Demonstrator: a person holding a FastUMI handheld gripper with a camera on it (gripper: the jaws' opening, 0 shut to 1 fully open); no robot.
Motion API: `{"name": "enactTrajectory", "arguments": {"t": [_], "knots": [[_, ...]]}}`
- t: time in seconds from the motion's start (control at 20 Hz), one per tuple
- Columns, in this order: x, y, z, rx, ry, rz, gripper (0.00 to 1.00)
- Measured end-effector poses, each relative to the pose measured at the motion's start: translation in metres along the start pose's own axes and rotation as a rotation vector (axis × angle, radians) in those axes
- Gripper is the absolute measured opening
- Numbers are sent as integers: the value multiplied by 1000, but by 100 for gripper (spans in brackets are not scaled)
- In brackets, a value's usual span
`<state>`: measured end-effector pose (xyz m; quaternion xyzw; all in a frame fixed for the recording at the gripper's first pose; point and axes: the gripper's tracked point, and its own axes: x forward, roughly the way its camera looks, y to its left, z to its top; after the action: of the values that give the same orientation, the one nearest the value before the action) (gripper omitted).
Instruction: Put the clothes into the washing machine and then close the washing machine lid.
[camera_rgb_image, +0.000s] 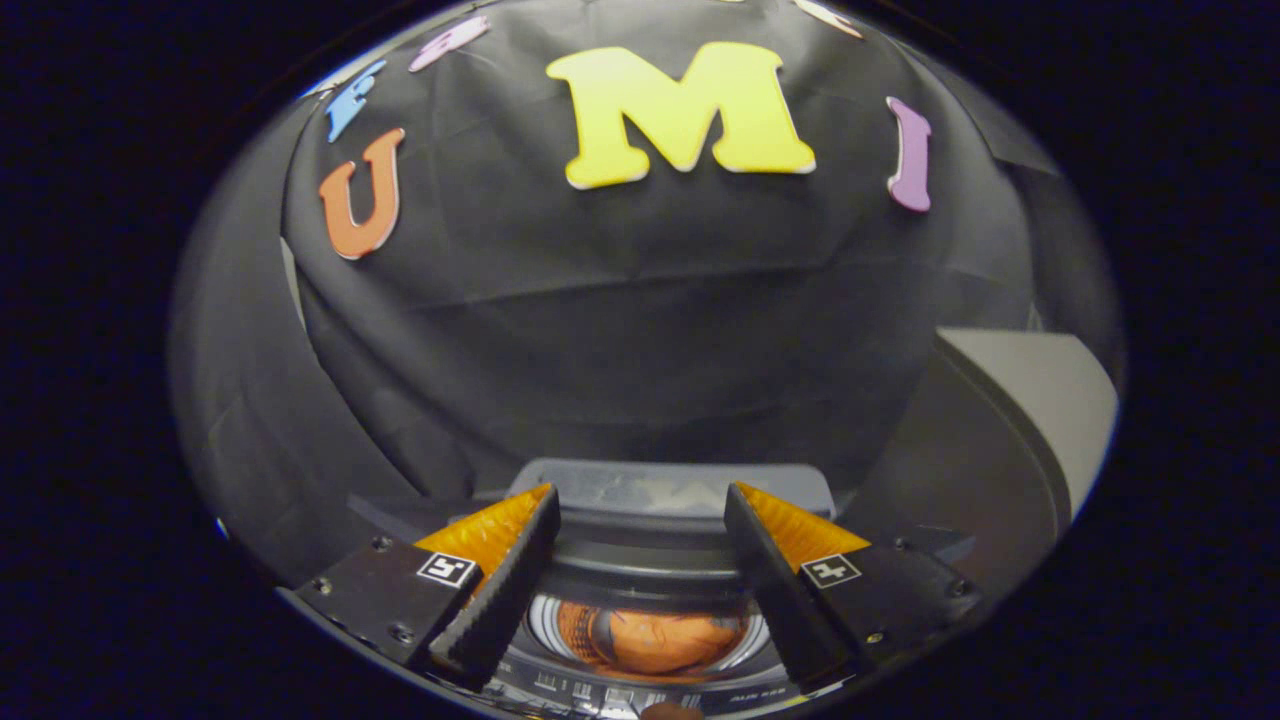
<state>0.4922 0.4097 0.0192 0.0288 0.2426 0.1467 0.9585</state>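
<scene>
My gripper (640, 500) hangs open above a top-loading washing machine (650, 560), with nothing between its fingers. Below and between the fingers lies the round drum opening, and an orange garment (655, 640) sits inside the drum. The machine's lid (665, 488) stands raised at the back, just beyond the fingertips. A control strip (620, 688) with small markings runs along the machine's near edge.
The booth's black cloth wall (620, 330) rises right behind the machine. A grey-white slanted panel (1030, 400) stands to the right of the machine. Dark cloth folds hang to the left.
</scene>
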Motion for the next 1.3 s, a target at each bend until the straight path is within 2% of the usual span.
{"name": "enactTrajectory", "arguments": {"t": [0.2, 0.5, 0.75, 0.9, 1.0, 1.15, 1.3], "knots": [[24, -6, -19, 86, 82, -30, 100], [17, 5, 1, 35, 79, -44, 100], [5, 11, 3, -27, 55, -21, 100], [-39, 11, 32, -148, -81, 29, 100], [-89, 0, 45, -201, -175, 45, 100], [-176, -20, 45, -208, -272, 60, 100], [-258, -55, 32, -200, -359, 24, 100]]}}
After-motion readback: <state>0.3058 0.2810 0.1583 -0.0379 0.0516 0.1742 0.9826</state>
